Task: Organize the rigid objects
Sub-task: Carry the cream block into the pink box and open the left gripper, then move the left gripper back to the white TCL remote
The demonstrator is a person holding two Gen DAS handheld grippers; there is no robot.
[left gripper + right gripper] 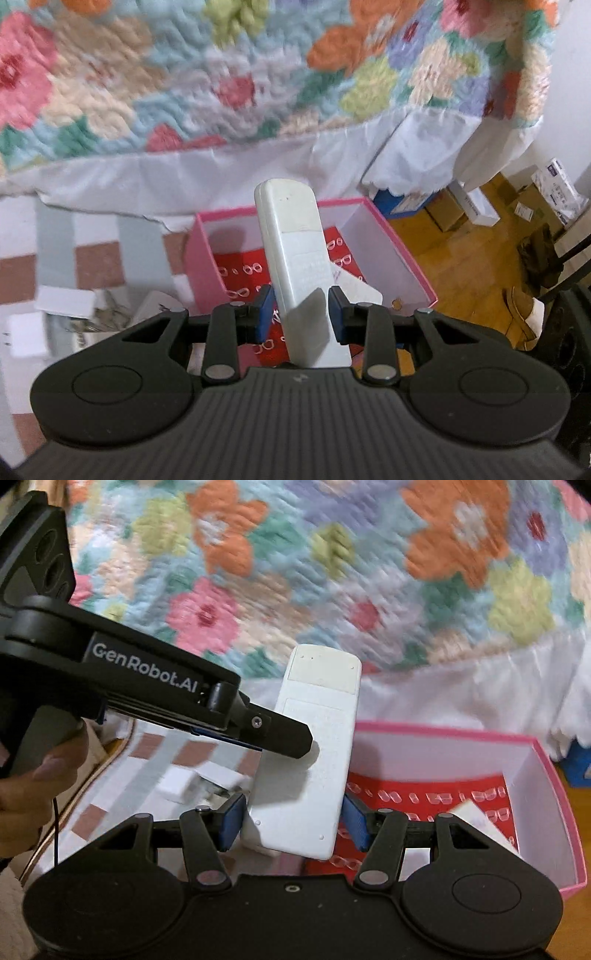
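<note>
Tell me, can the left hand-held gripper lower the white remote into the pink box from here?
Probably yes. The left hand-held gripper holds the white remote over the pink box, whose top is open. The right hand-held gripper also clamps the remote and must move along or release.

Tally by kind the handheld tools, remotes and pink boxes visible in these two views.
Tools: 2, left tool and right tool, both gripping the remote
White remote: 1
Pink box: 1
Total: 4
</note>
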